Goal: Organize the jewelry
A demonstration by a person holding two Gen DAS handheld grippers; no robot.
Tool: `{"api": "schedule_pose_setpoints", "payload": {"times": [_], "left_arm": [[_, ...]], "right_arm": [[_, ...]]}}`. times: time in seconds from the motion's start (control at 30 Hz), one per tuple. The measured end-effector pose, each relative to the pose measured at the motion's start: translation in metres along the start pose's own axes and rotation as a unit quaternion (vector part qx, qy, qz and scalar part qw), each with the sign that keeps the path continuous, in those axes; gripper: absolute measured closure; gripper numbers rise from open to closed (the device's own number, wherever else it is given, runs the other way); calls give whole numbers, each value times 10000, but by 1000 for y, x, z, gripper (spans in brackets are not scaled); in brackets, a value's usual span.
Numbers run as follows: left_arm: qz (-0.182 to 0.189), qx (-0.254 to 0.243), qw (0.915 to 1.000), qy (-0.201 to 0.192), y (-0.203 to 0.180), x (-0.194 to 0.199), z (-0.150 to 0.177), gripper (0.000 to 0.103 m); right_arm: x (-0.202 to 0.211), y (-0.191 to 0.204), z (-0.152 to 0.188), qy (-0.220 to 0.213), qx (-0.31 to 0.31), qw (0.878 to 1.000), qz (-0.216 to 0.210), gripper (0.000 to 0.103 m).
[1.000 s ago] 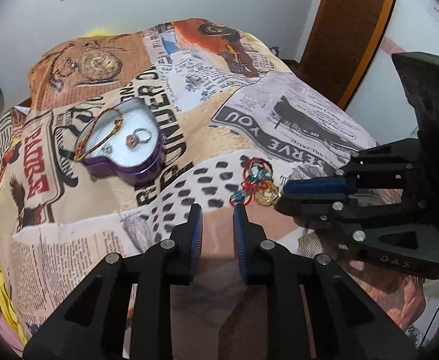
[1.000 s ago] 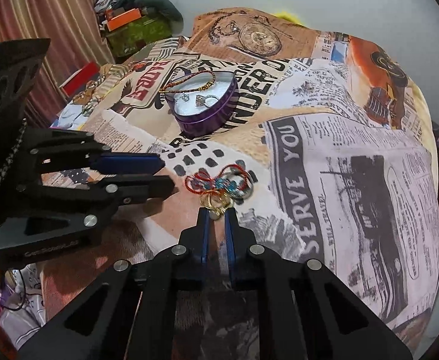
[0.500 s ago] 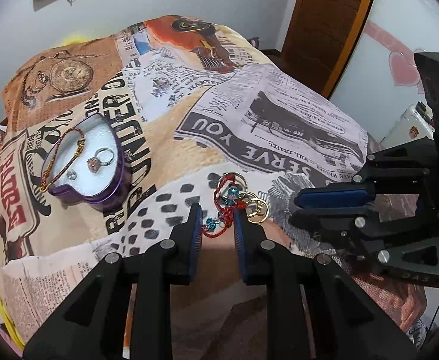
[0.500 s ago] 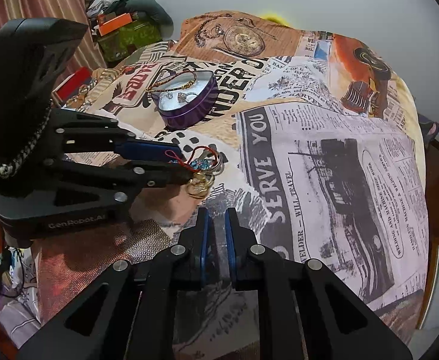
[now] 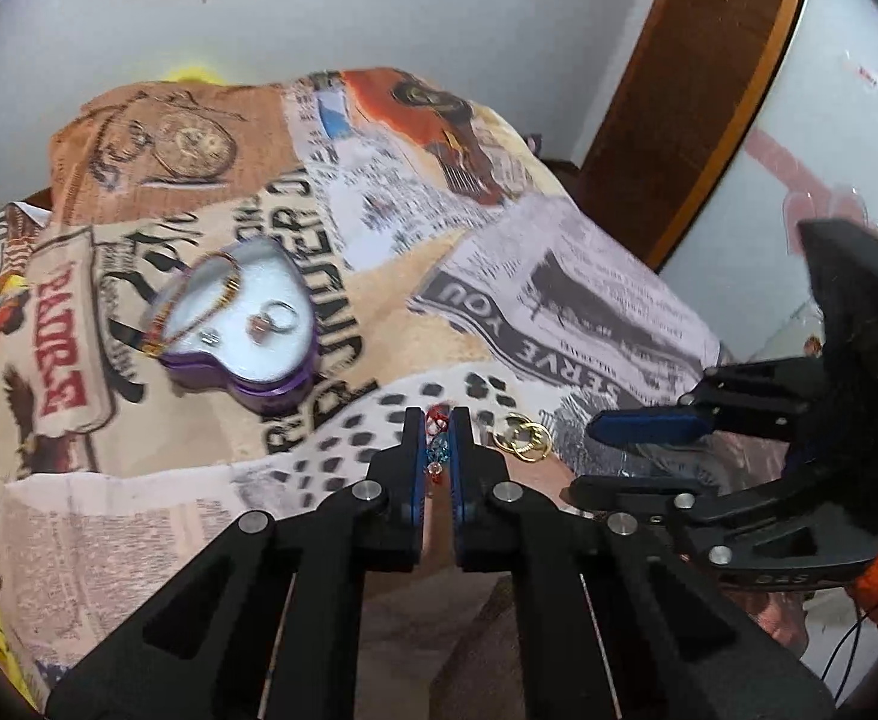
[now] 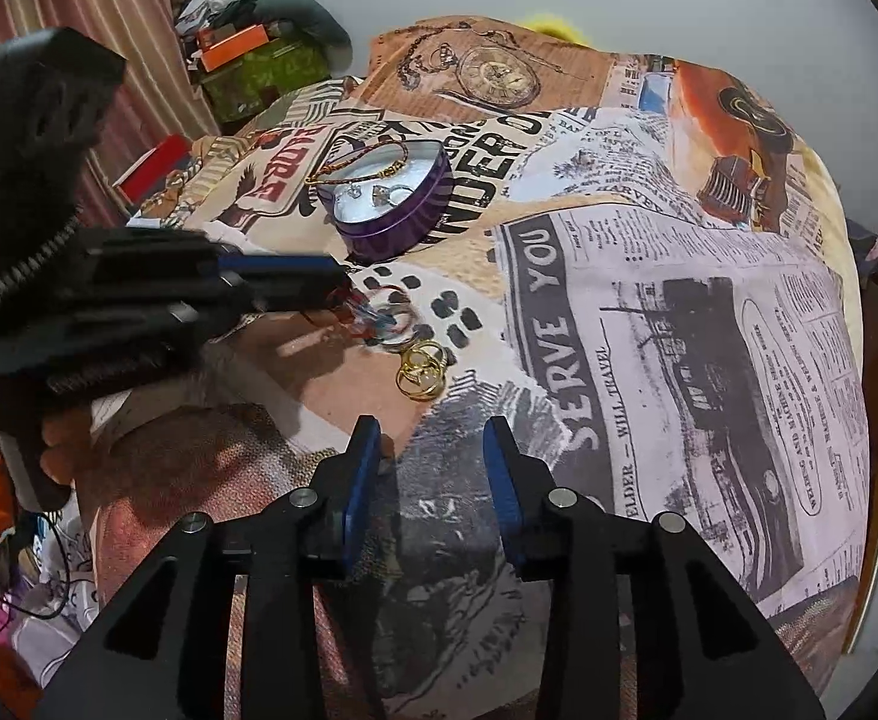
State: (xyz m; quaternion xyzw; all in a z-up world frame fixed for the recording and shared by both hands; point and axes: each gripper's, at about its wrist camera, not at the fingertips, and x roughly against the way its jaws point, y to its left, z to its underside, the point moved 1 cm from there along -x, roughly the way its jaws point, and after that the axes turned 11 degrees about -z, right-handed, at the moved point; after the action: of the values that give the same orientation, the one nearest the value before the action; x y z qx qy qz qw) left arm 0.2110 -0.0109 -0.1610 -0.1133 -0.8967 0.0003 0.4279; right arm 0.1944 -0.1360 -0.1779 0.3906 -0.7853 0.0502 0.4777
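Observation:
My left gripper [image 5: 437, 420] is shut on a red and blue beaded bracelet [image 5: 437, 450], held just above the printed bedspread; it also shows in the right wrist view [image 6: 372, 315] hanging from the left gripper's fingertips [image 6: 318, 279]. Gold rings [image 5: 523, 437] lie on the cloth just right of it, also in the right wrist view [image 6: 420, 372]. A purple heart-shaped tin [image 5: 240, 324] holds a gold chain and a ring, farther left; it also shows in the right wrist view [image 6: 396, 198]. My right gripper [image 6: 432, 438] is open and empty, just short of the gold rings.
The bedspread [image 6: 679, 300] covers a bed. Cluttered boxes and a striped curtain [image 6: 108, 30] stand at the far left. A wooden door [image 5: 697, 60] is at the right. The right gripper's body [image 5: 769, 450] sits close beside the left one.
My left gripper has closed on the beaded bracelet and lifted it off the gold rings. My right gripper has opened from shut.

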Motion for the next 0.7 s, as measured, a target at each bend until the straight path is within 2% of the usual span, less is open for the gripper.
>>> {"api": "schedule_pose_setpoints", "payload": {"times": [0.27,0.43,0.7], "left_arm": [[63,278,9992,-265,21,32,1,97],[-116,288,9992,-268,31,38,14,97],[-292,555,9978,-231,56,39,25,97]], "right_arm": [[-2,6,-10,-93,-78,9999,-82,71],[-4,19,-21,-177,97,9998,-84,71],[-37,27,-41,267,510,9981,240,71]]}}
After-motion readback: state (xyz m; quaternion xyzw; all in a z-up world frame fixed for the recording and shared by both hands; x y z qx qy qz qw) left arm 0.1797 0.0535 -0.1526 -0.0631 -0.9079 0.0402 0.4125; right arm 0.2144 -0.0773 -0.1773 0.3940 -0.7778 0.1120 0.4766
